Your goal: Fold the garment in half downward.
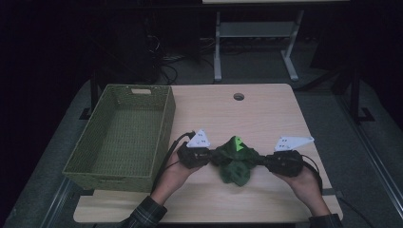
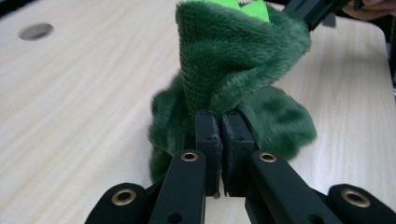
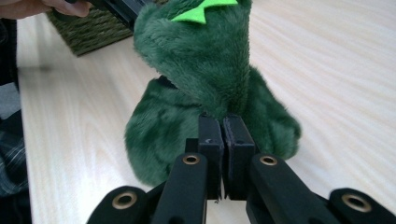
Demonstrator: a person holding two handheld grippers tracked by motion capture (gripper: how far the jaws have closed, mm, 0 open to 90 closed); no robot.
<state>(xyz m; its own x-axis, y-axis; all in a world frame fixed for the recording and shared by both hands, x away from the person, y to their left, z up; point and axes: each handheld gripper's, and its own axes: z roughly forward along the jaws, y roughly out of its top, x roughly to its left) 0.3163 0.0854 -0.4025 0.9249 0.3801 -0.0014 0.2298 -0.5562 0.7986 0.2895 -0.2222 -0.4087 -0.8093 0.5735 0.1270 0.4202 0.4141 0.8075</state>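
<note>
While both grippers pinch it, a green plush toy (image 1: 235, 159) hangs stretched between them above the worktop (image 1: 266, 111).
Left gripper (image 1: 209, 156) and right gripper (image 1: 261, 159) each have their fingers closed tight on a fold of fur at opposite sides, probably to lift and carry it together toward the woven basket (image 1: 121, 137) at left; its lower part rests on or just over the wood.

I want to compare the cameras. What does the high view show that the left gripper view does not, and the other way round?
High view: the green basket at the table's left and both hands.
Left gripper view: the left gripper pinching the plush toy's fur up close.
Both: the toy, its bright green spikes, the wooden table, the table's round hole and the right gripper.
</note>
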